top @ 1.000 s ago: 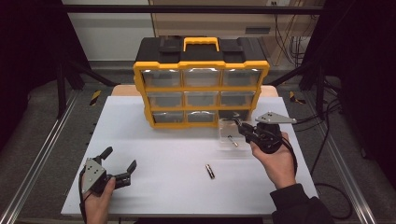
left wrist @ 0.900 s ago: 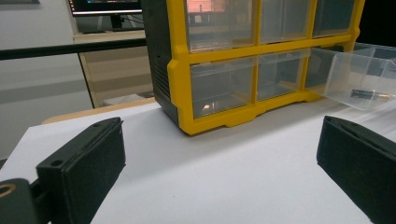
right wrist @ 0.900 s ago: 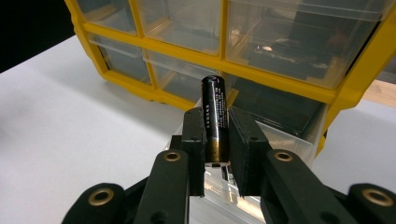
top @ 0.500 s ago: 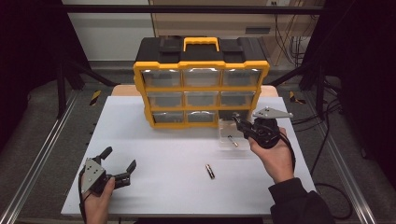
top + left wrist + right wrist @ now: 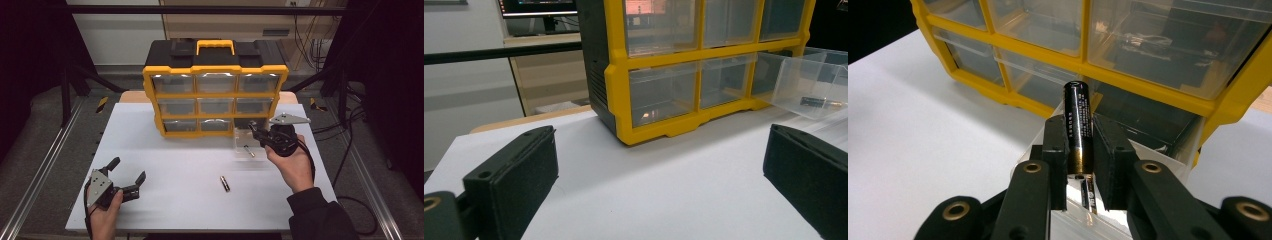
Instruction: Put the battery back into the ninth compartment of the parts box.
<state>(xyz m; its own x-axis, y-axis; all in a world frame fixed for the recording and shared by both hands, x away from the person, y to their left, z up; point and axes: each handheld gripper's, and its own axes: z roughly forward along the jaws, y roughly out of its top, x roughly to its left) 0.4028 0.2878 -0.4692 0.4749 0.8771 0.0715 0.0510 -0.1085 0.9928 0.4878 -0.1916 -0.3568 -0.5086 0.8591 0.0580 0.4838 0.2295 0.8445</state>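
Here the white table (image 5: 165, 150) spreads across the high view, and at its far edge stands the yellow-and-black organizer (image 5: 216, 90), three rows of clear drawers under a yellow handle. From its bottom-right slot a clear drawer (image 5: 248, 145) is pulled out onto the table; in the left gripper view the same drawer (image 5: 811, 85) juts forward with a battery in the drawer (image 5: 821, 102) lying flat on its floor, long axis roughly along the drawer's front.

The right gripper (image 5: 256, 132) is held just over that open drawer, jaws aimed at the organizer's front. In the right gripper view its pads are clamped on the held battery (image 5: 1078, 127), gripping the lower, gold-banded end. The battery's long axis runs along the jaws: it stands up past the fingertips and points at the organizer's yellow frame, tilted slightly. Beneath the jaws another cell shows in the drawer, partly hidden.

The left gripper (image 5: 127, 176) rests low at the table's near left corner, well apart from the organizer, jaws spread wide with nothing between them; its own view shows the two black pads (image 5: 514, 175) far apart over bare table.

Smallest, a loose battery (image 5: 225, 183) lies flat on the table between the two hands, its long axis running nearly toward the organizer, slightly slanted.
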